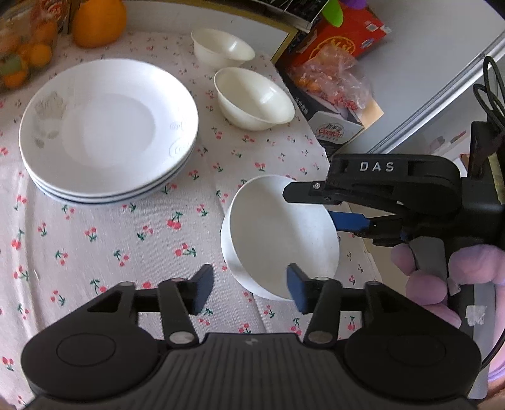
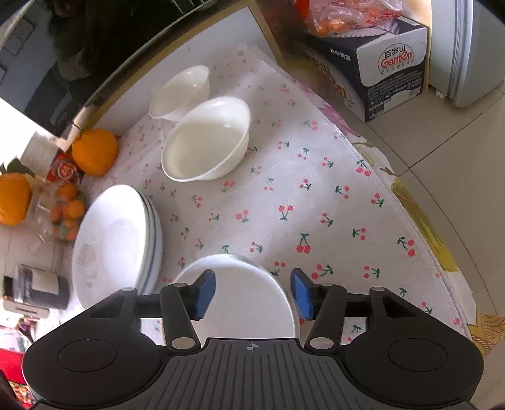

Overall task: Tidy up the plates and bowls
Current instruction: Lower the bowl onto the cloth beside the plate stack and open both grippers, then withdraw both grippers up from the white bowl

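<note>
A white bowl (image 1: 271,239) sits on the cherry-print cloth (image 1: 104,246) near the table's right edge. My left gripper (image 1: 249,285) is open over its near rim, with one pad (image 1: 296,288) inside the bowl and the other outside, neither pressing. My right gripper (image 1: 311,206) comes in from the right, open across the far rim. In the right wrist view the same bowl (image 2: 243,302) lies under that open gripper (image 2: 252,293). A stack of white plates (image 1: 107,126) (image 2: 110,239) stands to the left. Two more white bowls (image 1: 255,97) (image 1: 222,45) sit behind.
A large orange (image 1: 99,22) and a glass dish of small oranges (image 1: 22,53) stand at the back left. Cardboard boxes (image 1: 334,126) with a bag of snacks (image 1: 328,79) sit beyond the table's right edge. A gloved hand (image 1: 442,277) holds the right gripper.
</note>
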Action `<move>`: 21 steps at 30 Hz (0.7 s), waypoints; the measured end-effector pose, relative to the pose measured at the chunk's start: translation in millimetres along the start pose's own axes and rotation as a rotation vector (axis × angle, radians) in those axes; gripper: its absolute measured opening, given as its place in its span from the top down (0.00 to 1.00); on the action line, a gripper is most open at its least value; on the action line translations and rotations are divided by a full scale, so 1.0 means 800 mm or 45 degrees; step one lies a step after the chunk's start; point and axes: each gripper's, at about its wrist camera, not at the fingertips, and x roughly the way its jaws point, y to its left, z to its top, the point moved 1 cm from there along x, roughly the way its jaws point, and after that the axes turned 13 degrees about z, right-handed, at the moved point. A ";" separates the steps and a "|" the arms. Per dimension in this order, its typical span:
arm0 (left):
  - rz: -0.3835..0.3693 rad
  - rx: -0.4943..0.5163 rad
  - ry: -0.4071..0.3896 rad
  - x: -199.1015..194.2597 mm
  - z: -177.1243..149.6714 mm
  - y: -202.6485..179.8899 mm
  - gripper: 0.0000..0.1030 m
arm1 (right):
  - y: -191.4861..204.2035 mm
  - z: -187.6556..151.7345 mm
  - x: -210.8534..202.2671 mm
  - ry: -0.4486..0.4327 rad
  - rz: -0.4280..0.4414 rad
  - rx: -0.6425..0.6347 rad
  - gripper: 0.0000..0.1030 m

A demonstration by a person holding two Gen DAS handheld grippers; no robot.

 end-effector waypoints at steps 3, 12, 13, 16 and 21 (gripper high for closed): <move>0.022 0.017 -0.016 -0.002 0.002 -0.002 0.41 | -0.003 0.004 -0.004 -0.017 0.021 0.029 0.38; 0.127 0.090 -0.098 -0.008 0.008 -0.012 0.12 | -0.022 0.018 -0.009 -0.096 0.105 0.150 0.21; 0.145 0.097 -0.111 -0.009 0.012 -0.013 0.10 | -0.023 0.021 -0.010 -0.109 0.113 0.155 0.20; 0.213 0.103 -0.161 -0.013 0.026 -0.015 0.07 | -0.026 0.028 -0.010 -0.144 0.142 0.180 0.18; 0.296 0.108 -0.230 -0.015 0.055 -0.019 0.03 | -0.031 0.042 -0.006 -0.180 0.186 0.243 0.17</move>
